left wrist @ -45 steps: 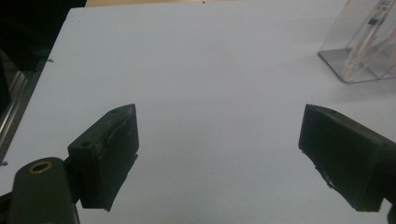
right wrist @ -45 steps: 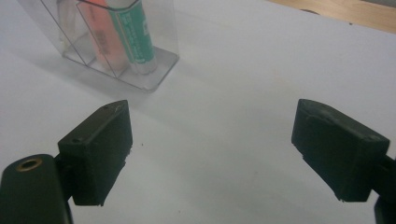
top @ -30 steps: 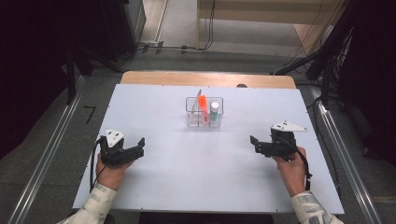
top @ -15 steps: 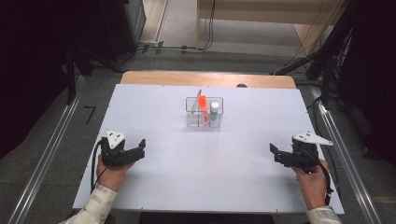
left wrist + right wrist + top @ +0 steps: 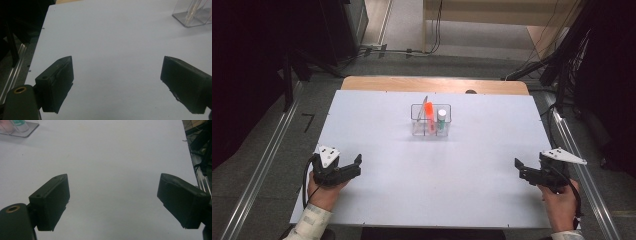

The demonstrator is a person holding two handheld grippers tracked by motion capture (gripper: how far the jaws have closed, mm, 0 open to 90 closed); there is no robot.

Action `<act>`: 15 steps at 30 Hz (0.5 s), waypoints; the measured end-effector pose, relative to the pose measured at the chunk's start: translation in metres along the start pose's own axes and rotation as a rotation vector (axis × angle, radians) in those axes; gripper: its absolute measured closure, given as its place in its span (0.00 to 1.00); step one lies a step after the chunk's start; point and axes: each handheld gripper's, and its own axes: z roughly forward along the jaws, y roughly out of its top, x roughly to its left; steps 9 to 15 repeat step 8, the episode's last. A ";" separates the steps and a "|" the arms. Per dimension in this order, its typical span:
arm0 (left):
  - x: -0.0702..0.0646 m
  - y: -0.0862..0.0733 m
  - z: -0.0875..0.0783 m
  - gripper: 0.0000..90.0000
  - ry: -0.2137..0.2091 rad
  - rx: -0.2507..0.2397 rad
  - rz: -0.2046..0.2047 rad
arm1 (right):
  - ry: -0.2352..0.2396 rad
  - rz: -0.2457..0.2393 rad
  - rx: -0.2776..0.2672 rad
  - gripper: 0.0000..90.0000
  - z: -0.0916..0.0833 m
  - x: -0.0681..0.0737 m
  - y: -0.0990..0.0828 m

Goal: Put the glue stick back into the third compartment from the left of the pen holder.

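Near the table's (image 5: 412,200) front corners, both grippers rest (fingers apart).

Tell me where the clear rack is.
High view: the clear rack stands mid-table toward the far edge, ahead of both grippers, holding an orange tube and a green-capped bottle.

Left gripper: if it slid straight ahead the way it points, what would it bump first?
Probably nothing soon: the left gripper, jaws open, faces bare white table. The clear rack sits off to the right, likely just missed.
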 end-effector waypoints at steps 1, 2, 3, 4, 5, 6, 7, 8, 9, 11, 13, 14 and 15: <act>0.001 -0.001 -0.001 0.13 0.002 0.000 -0.005 | -0.005 0.000 0.001 0.11 -0.001 -0.001 -0.001; 0.002 -0.002 -0.002 0.13 0.001 0.000 -0.010 | -0.008 0.003 0.002 0.11 -0.001 -0.001 -0.002; 0.003 -0.003 -0.003 0.13 0.002 0.001 -0.012 | -0.008 0.001 0.003 0.11 -0.002 -0.002 -0.002; 0.004 -0.004 -0.003 0.13 -0.001 0.001 -0.012 | -0.013 0.003 0.005 0.11 -0.003 -0.002 -0.003; 0.004 -0.005 -0.003 0.12 -0.001 0.005 -0.011 | -0.014 0.002 0.004 0.11 -0.003 -0.002 -0.004; 0.005 -0.005 -0.003 0.12 -0.001 0.006 -0.013 | -0.019 -0.004 0.004 0.11 -0.004 -0.003 -0.004; 0.006 -0.005 -0.003 0.11 0.005 0.007 -0.017 | -0.020 -0.004 0.008 0.10 -0.005 -0.003 -0.005; 0.007 -0.005 -0.003 0.09 0.008 0.007 -0.020 | -0.020 -0.004 0.006 0.10 -0.005 -0.004 -0.006; 0.007 -0.005 -0.003 0.09 0.008 0.007 -0.020 | -0.020 -0.004 0.006 0.10 -0.005 -0.004 -0.006; 0.007 -0.005 -0.003 0.09 0.008 0.007 -0.020 | -0.020 -0.004 0.006 0.10 -0.005 -0.004 -0.006; 0.007 -0.005 -0.003 0.09 0.008 0.007 -0.020 | -0.020 -0.004 0.006 0.10 -0.005 -0.004 -0.006; 0.007 -0.005 -0.003 0.09 0.008 0.007 -0.020 | -0.020 -0.004 0.006 0.10 -0.005 -0.004 -0.006; 0.007 -0.005 -0.003 0.09 0.008 0.007 -0.020 | -0.020 -0.004 0.006 0.10 -0.005 -0.004 -0.006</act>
